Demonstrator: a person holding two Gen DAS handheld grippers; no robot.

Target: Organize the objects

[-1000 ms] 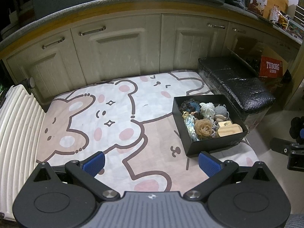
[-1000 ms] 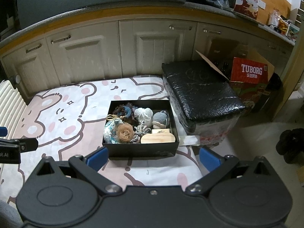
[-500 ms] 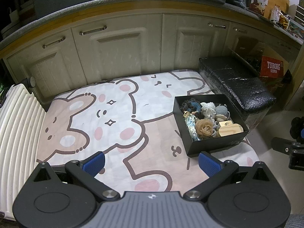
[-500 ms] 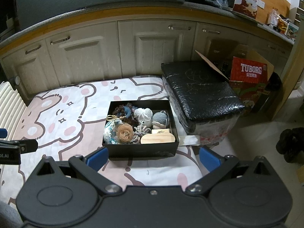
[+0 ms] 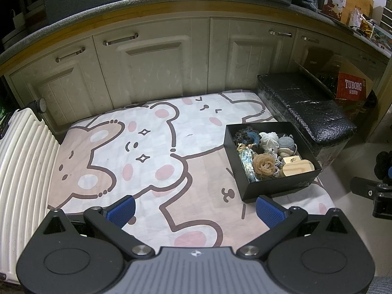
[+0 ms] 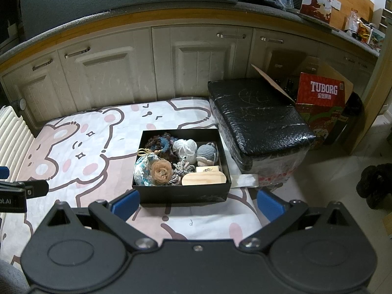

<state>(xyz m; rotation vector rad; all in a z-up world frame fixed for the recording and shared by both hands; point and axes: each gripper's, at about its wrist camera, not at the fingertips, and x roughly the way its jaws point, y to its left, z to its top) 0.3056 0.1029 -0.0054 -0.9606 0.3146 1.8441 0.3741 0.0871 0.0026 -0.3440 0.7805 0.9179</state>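
Both grippers (image 5: 195,210) (image 6: 198,204) gape empty; only the right view shows the white tape (image 6: 245,180) beside the box (image 6: 181,194).

- One black box (image 6: 181,193) on the mat, a little right of centre in the right wrist view.
- Inside it, eight things can be told apart:
  - one dark crocheted ring (image 6: 159,143) at 11 o'clock in the box
  - one white ball (image 6: 185,148) at 12 o'clock
  - one grey knitted toy (image 6: 207,154) at 2 o'clock
  - one patterned pouch (image 6: 142,171) at 8 o'clock
  - one tan fabric flower (image 6: 161,171) at 7 o'clock
  - one striped cord knot (image 6: 182,167) at the centre
  - two wooden blocks (image 6: 203,178) at 5 o'clock
- One cartoon bear mat (image 5: 147,147).
- One black wrapped bundle (image 6: 259,122) at 3 o'clock of the box.
- One red Tuborg carton (image 6: 322,91).
- Five cupboard handles (image 6: 231,35) in the right wrist view.
- Two grippers, the left (image 5: 194,208) and the right (image 6: 197,201).
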